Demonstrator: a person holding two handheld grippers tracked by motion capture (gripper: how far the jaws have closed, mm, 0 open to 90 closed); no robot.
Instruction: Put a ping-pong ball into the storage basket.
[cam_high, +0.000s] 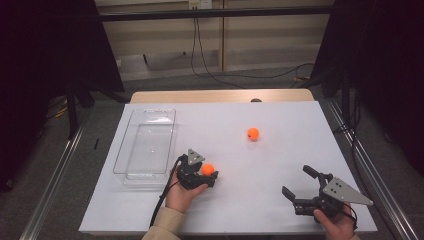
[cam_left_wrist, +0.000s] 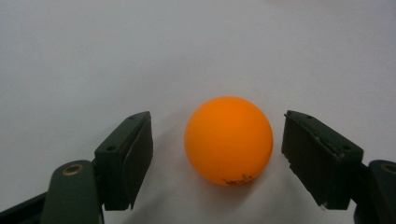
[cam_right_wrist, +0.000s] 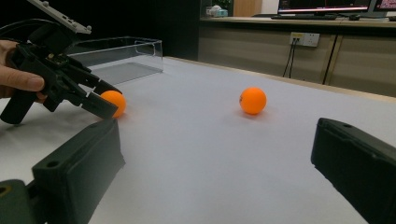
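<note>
The left hand-held gripper (cam_high: 209, 176) sat low over the white desk (cam_high: 280, 160) with its jaws spread wide on either side of the near orange ball (cam_left_wrist: 228, 139). In the left gripper view a clear gap showed between the ball and each black pad, so nothing was clamped yet. That ball lay on the desk at about seven o'clock from the desk's centre, just beside the right edge of the clear plastic tray (cam_high: 146, 145).

By my reading, the step in hand was the grasp itself: the jaws were lined up around the ball and closing had not yet begun. The next move would call for an even squeeze across the ball's widest part, since a smooth, light sphere could squirt forward out of a lopsided pinch. A short carry toward nine o'clock would then reach the tray.

The second orange ball (cam_high: 253, 133) rested well apart, at about one o'clock from the first. The right hand-held gripper (cam_high: 300, 184) waited at roughly five o'clock on the desk, jaws wide and holding nothing.

Both balls looked hard, matte and perfectly round; the near one carried small dark print low on its side. The tray was a transparent rectangular bin with rounded corners and a ribbed floor. The jaw pads were blocky, dull black and slightly chipped at one edge.
</note>
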